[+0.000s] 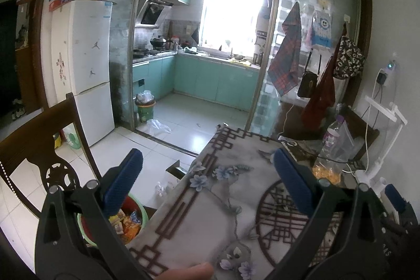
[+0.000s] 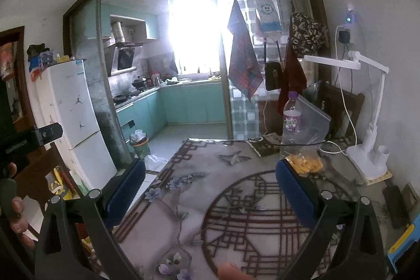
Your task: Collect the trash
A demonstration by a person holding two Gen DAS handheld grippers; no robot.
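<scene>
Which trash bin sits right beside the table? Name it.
The green bin under the left tongs, packed with snack wrappers. It stands against the table edge; the other bin, topped with clear plastic, stands far off at the kitchen doorway.

Trash sits in the green bin (image 1: 140,221) beside the table (image 1: 210,214), with more items left on the tabletop.

The round green bin with its red inner wall stands on the floor against the table's left edge, upright, holding crumpled orange and yellow snack wrappers (image 1: 126,223). At the table's far right, a clear plastic bottle (image 2: 291,122) with a purple cap and label stands upright, just beside a clear bag of yellow-orange pieces (image 2: 304,164) lying flat.
</scene>
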